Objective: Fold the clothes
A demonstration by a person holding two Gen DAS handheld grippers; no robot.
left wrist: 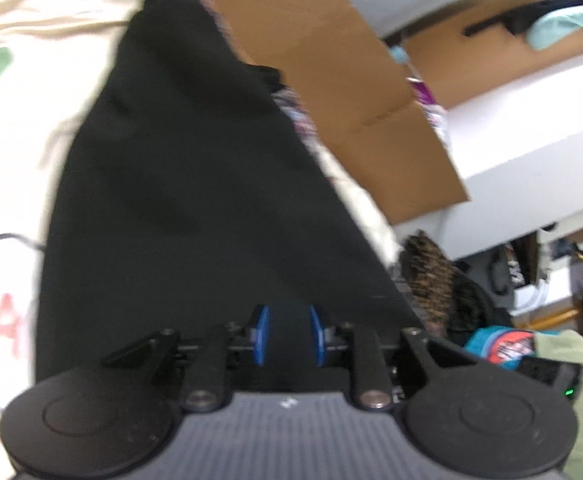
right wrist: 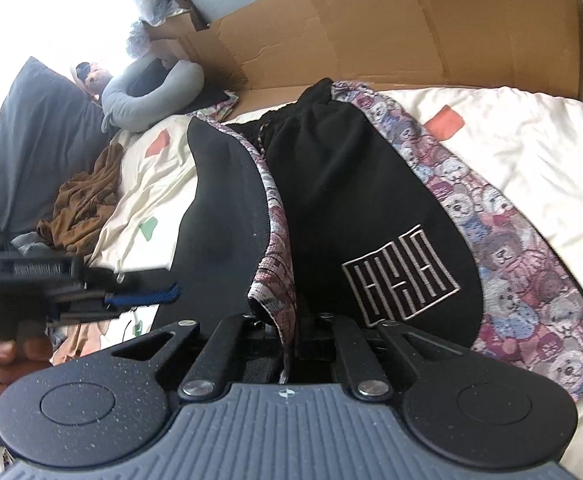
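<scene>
- Left wrist view: the left claw (left wrist: 289, 336) is clamped on a fold of the black shorts (left wrist: 195, 184); dark fabric fills the gap between its blue pads (left wrist: 260, 336). The cloth runs away from the claw across the cream bedsheet (left wrist: 23, 128), hiding most of the bed.
- Only this view shows: a second open cardboard box (left wrist: 503, 52) with a teal cloth (left wrist: 571, 24) over its edge, and floor clutter at right, blurred.
- Right wrist view: the right claw (right wrist: 289, 332) is closed on the patterned hem of the shorts (right wrist: 371, 200), which lie on the cream bedsheet (right wrist: 531, 152).
- Only this view shows: the white embroidered emblem (right wrist: 401, 276) and the bear-print side panel (right wrist: 503, 248). The left claw (right wrist: 147, 296) enters from the left, gripping the black edge; a hand (right wrist: 7, 356) holds it.
- Surroundings: flattened cardboard (right wrist: 411, 24) behind the bed, a grey neck pillow (right wrist: 151, 88), a brown garment (right wrist: 87, 200) and a dark pillow (right wrist: 31, 128) at left.
</scene>
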